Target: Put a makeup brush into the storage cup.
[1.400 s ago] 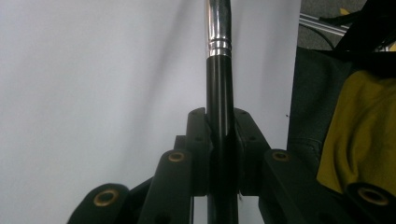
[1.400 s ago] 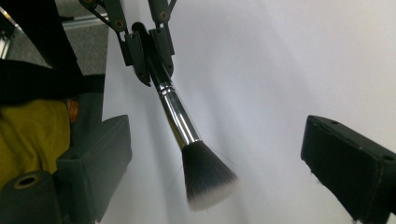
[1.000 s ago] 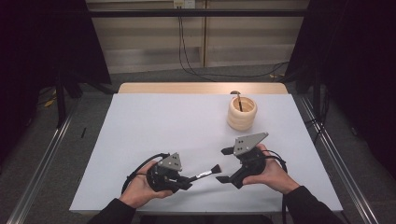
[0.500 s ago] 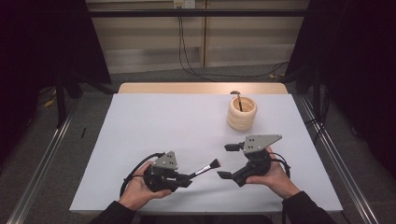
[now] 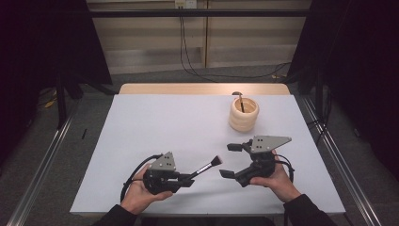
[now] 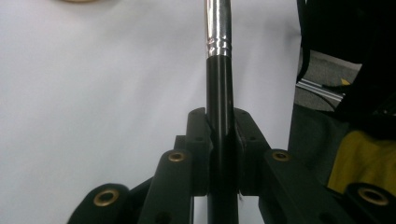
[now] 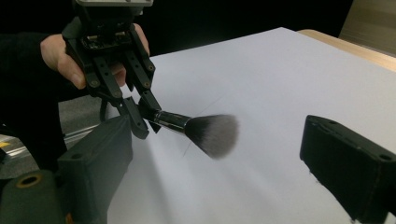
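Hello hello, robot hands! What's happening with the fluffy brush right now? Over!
Left gripper shut on brush handle. Right gripper open, bristles between its jaws, untouched. Wooden holder far back on table, nothing in the way. Over.

Black brush handle [image 6: 219,116] clamped upright between the left gripper [image 6: 219,135] jaws

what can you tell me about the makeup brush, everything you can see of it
The makeup brush has a glossy black handle, a shiny silver metal ferrule and a soft, rounded head of dark bristles with paler tips. The left gripper is shut on its handle, holding it roughly level above the white table, bristles pointing toward the open right gripper. Nothing else touches it.
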Demonstrator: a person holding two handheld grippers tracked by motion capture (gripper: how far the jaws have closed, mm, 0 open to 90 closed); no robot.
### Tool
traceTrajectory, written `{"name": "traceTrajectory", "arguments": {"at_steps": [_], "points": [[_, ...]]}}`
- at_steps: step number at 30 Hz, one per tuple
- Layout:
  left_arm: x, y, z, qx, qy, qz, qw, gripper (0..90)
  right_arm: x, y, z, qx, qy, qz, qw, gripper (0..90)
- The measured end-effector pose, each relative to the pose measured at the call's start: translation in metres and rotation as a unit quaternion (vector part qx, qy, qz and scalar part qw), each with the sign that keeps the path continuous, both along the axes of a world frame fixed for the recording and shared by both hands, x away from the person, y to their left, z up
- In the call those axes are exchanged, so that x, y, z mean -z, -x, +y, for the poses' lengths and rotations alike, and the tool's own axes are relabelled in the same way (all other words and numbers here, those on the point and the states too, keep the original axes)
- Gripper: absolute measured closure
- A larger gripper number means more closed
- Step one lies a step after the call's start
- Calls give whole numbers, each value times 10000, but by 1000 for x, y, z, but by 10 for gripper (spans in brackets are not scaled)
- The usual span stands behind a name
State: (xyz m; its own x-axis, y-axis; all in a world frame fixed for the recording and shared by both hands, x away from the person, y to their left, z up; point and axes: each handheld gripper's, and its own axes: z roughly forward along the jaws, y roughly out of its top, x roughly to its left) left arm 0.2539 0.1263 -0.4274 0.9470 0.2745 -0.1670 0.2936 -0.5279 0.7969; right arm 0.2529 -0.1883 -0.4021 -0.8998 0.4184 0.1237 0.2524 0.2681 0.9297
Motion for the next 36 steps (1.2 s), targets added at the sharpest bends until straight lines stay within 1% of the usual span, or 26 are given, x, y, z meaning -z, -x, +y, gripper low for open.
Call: {"name": "traceTrajectory", "arguments": {"at_steps": [1, 2, 3, 5, 7, 8, 10, 12, 13, 15, 16, 18, 19, 20, 21, 23, 24, 27, 28, 29, 33, 35, 36], "points": [[1, 0, 0, -40, 94, 9, 9999, 794, 0, 0, 0, 17, -30, 3, 10000, 105], [1, 0, 1, -39, 106, 14, 9999, 794, -1, 0, 0, 11, -56, -8, 10000, 107], [1, 0, 1, -50, 163, 35, 9998, 794, -1, 0, 0, -8, -104, -14, 9999, 108], [2, 1, 0, -70, 212, 0, 9998, 794, -1, 1, 1, 9, -149, -46, 9999, 106], [1, 1, 0, -88, 247, -34, 9997, 794, -1, 1, 2, -31, -219, -50, 9997, 105], [1, 1, 0, -81, 296, -29, 9995, 793, -2, 1, 2, -9, -221, -56, 9997, 105], [1, 2, 0, -120, 358, -35, 9993, 794, -2, 1, 3, -75, -254, -44, 9996, 112], [0, 3, 0, -130, 446, -48, 9989, 794, -2, 1, 4, -47, -259, -68, 9996, 108], [-1, 3, 0, -139, 398, -91, 9991, 794, -2, 1, 4, -54, -274, -74, 9996, 107], [0, 4, -1, -154, 536, -87, 9984, 794, -3, 1, 4, -41, -299, -76, 9995, 100], [0, 4, -1, -122, 566, -110, 9983, 794, -4, 1, 4, -27, -303, -87, 9995, 101], [-1, 5, -1, -144, 574, -135, 9982, 794, -4, 1, 5, -58, -342, -78, 9994, 97], [-1, 5, -1, -120, 631, -119, 9979, 794, -5, 1, 6, -65, -354, -61, 9993, 98], [-1, 5, -1, -147, 583, -160, 9981, 794, -5, 0, 6, -59, -353, -37, 9994, 97], [-2, 5, -1, -155, 599, -160, 9980, 794, -5, 0, 7, -41, -350, -29, 9994, 100], [-1, 5, -2, -146, 688, -145, 9974, 794, -5, -1, 8, -90, -366, -8, 9993, 108], [-2, 6, -2, -142, 675, -158, 9975, 794, -5, -1, 9, -80, -349, 17, 9994, 120], [-2, 6, -3, -83, 751, -186, 9970, 794, -4, -2, 10, -145, -349, 75, 9993, 147], [-2, 7, -4, -119, 734, -208, 9970, 794, -4, -3, 11, -182, -351, 101, 9992, 155], [-2, 7, -4, -93, 794, -202, 9966, 794, -3, -3, 12, -198, -341, 115, 9992, 165], [-2, 8, -4, -97, 801, -235, 9965, 794, -2, -4, 13, -249, -317, 178, 9990, 200], [-2, 8, -5, -87, 808, -232, 9964, 794, -1, -5, 13, -273, -315, 221, 9989, 238], [-2, 8, -5, -83, 780, -265, 9966, 794, -1, -5, 13, -285, -316, 229, 9988, 255]]}}
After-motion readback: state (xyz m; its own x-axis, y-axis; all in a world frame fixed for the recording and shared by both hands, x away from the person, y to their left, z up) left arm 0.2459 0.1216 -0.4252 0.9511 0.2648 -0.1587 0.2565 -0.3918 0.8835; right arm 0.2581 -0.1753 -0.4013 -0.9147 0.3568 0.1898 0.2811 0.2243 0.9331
